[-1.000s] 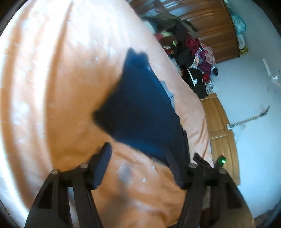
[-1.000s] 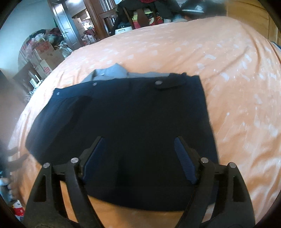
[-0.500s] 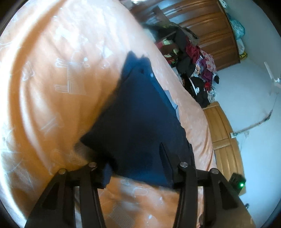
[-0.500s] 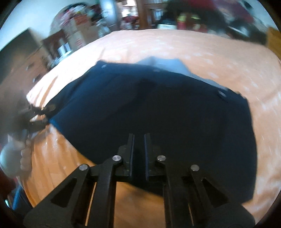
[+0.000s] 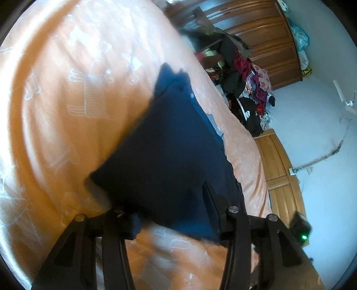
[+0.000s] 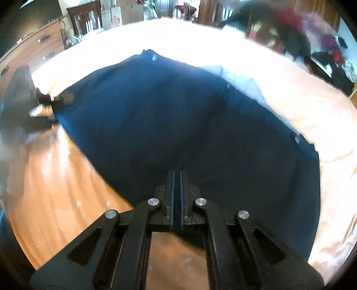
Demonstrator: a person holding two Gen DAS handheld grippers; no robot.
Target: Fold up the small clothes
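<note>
A navy garment (image 5: 169, 138) with small snaps and a pale grey lining lies on the orange bedsheet (image 5: 67, 100). My left gripper (image 5: 169, 205) is open at the garment's near corner. The cloth's edge sits between its fingers and drapes over the left one, hiding that tip. In the right wrist view the same navy garment (image 6: 178, 116) spreads ahead, and my right gripper (image 6: 176, 178) is shut on its near hem. The left gripper (image 6: 48, 100) shows blurred at the garment's far left corner.
A pile of dark and red clothes (image 5: 245, 84) stands past the bed's far edge, before a wooden wardrobe (image 5: 256, 42). A wooden bed frame (image 5: 279, 169) runs along the right. A wooden dresser (image 6: 29, 53) and a chair (image 6: 82, 15) stand beyond the bed.
My right gripper went from open over the garment to shut on its near hem. My left gripper moved forward onto the garment's corner, and its fingers narrowed.
</note>
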